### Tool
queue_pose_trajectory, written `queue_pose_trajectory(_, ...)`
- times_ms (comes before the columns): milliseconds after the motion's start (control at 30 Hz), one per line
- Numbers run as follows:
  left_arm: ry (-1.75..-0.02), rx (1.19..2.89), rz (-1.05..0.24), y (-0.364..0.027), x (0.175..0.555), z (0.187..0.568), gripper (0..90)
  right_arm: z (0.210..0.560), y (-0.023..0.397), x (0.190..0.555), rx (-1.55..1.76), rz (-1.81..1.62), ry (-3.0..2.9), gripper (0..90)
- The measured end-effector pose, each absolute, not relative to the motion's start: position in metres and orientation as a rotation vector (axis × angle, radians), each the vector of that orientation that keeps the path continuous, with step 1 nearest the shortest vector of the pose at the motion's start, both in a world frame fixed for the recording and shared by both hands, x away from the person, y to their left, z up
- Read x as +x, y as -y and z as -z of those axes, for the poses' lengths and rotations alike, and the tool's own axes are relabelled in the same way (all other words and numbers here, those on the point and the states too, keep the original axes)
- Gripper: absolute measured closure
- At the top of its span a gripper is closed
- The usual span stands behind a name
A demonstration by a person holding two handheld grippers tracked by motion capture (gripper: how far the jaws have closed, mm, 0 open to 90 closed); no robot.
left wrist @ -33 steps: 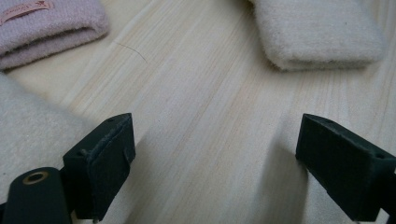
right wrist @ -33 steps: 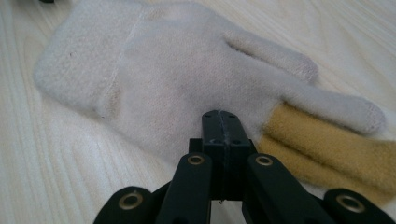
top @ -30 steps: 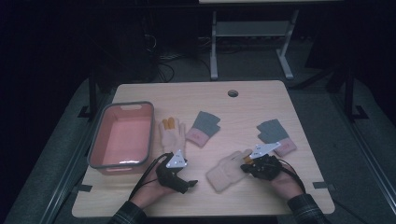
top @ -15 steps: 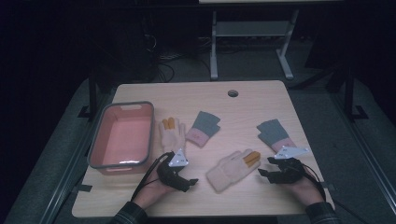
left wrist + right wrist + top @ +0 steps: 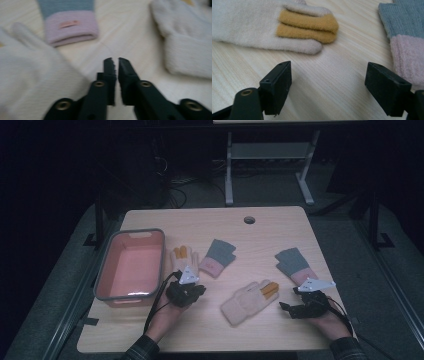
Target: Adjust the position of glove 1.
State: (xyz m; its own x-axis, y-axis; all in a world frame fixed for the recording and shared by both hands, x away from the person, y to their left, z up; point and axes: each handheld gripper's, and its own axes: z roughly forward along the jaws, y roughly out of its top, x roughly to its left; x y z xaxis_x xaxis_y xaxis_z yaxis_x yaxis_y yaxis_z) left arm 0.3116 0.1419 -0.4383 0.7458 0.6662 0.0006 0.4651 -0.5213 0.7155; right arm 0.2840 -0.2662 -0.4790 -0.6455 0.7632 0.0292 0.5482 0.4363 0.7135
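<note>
Four gloves lie on the wooden table (image 5: 250,235). A cream glove with orange fingers (image 5: 182,257) rests beside the tray, with my left gripper (image 5: 187,290) just below it. Its jaws have just been closing and stand shut (image 5: 115,65) with nothing between them; that cream glove (image 5: 32,72) lies to their left and a grey-and-pink glove (image 5: 70,25) ahead. A second cream glove (image 5: 247,300) lies in the middle. My right gripper (image 5: 295,307) sits to its right, and its jaws (image 5: 328,72) have just been opening, now wide over bare wood. That glove's orange fingers (image 5: 307,26) lie ahead.
A pink tray with a grey rim (image 5: 105,265) stands at the left. One grey-and-pink glove (image 5: 218,256) lies mid-table, another (image 5: 295,265) at the right, near my right gripper. A round cable hole (image 5: 249,220) is at the back. Dark floor surrounds the table.
My right gripper has drawn away to the right from the middle cream glove and opened its jaws. The left gripper's jaws have shut and the hand has lifted slightly.
</note>
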Motion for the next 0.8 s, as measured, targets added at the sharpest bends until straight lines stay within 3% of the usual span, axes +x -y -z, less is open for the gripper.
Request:
queue_pose_trajectory(267,-0.983,2.189,-0.497,-0.140,0.331,0.432,89.5,0.482,0.268,0.283,1.113,-1.059,-2.385,18.8)
queue_pose_trajectory(800,-1.075,2.256,-0.477,-0.142,0.340,0.454,89.7,0.482,0.268,0.283,1.106,-1.071,-2.394,18.1)
